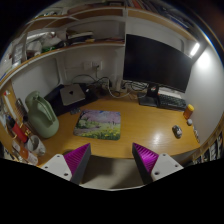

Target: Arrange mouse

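Observation:
A small dark mouse (177, 131) lies on the wooden desk (140, 128), far right and beyond the fingers. A picture-printed mouse mat (100, 124) lies flat at the desk's middle, just ahead of the left finger. My gripper (112, 160) is open and empty, held above the desk's near edge. Its purple pads (77, 158) stand wide apart with nothing between them. The mouse sits off the mat, well to its right.
A dark monitor (155, 60) stands at the back right with a keyboard (165, 97) before it. A green rounded object (42, 115) and clutter stand at the left. A dark flat device (72, 95) sits at the back left. Shelves (70, 40) hang above.

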A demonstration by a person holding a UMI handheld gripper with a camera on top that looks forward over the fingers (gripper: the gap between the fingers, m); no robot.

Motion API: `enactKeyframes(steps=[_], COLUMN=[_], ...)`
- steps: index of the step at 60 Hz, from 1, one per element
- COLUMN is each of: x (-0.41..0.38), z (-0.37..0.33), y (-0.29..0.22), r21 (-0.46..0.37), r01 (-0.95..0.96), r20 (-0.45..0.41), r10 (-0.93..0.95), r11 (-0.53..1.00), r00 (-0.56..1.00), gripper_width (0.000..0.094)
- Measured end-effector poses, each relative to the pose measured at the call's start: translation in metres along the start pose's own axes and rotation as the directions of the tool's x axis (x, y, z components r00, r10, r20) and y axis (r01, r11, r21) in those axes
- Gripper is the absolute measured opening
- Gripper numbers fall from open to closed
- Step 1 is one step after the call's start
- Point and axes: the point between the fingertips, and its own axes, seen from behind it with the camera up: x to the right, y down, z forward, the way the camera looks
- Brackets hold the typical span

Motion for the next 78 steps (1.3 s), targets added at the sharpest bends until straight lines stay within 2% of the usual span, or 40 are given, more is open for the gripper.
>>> enactKeyframes(steps=[10, 26, 53, 64, 78], x=[0.024, 0.09, 0.275, 0.33, 0.373], z=[0.0, -0.004, -0.004, 0.005, 0.029], y=[0.008, 0.026, 0.064, 0.08, 0.084], r21=[0.0, 0.002, 0.022, 0.022, 0.027], r01=[-0.028, -0.124, -0.242, -0.235, -0.148], r20=[-0.018, -0.123, -0.33, -0.342, -0.298], r10=[0.028, 0.123, 0.235, 0.228, 0.149], r11=[1.0, 0.992, 0.97, 0.972, 0.989], r00=[0.999, 0.985, 0.914, 0.912, 0.943], gripper_width=[0.0861, 0.086, 0.0863, 0.0863, 0.0862])
